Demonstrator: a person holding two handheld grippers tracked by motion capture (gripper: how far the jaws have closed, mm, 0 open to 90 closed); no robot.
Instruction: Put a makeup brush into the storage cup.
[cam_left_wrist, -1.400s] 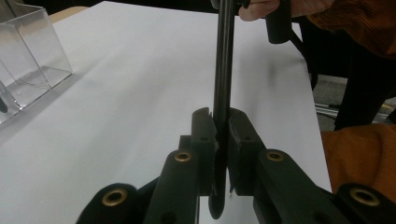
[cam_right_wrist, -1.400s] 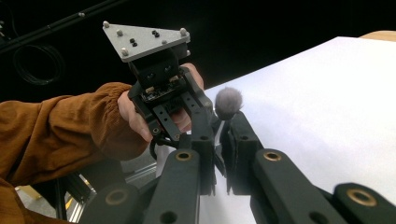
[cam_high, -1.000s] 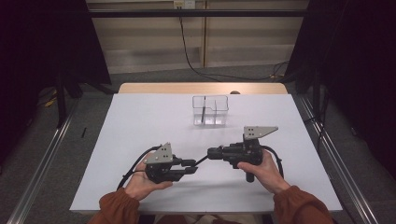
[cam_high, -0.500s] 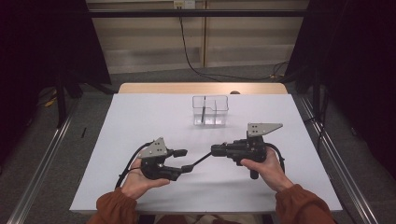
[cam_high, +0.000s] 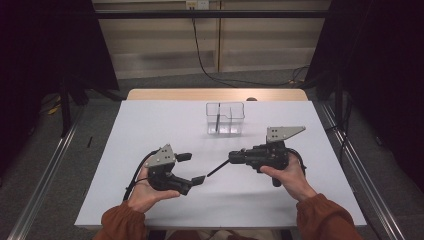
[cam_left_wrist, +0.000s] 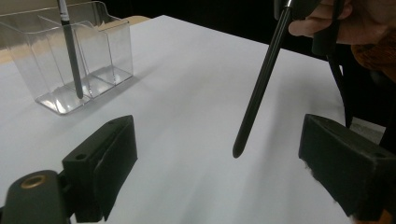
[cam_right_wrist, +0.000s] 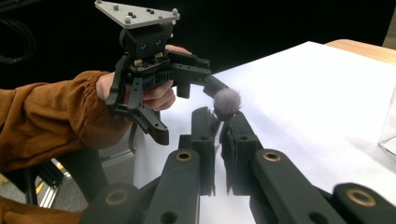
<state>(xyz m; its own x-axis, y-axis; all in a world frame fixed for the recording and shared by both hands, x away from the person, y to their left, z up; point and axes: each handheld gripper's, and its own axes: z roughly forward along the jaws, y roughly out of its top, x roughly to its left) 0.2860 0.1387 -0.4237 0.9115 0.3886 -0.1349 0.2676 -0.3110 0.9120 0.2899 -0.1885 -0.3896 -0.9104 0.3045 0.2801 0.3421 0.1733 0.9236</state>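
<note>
The right tongs (cam_high: 235, 158) grip a black pen (cam_left_wrist: 261, 81), likely a stylus. The left tongs (cam_high: 191, 168) have let go and drawn back toward the worktop's (cam_high: 150, 120) near edge, wide open and empty: the handover looks done.

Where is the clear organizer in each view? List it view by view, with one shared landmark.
High view: clear organizer at centre, far side of white table.
Left gripper view: upper left, a pen standing in it.
Right gripper view: sliver at right edge.
Shared landmark: the white table.
</note>
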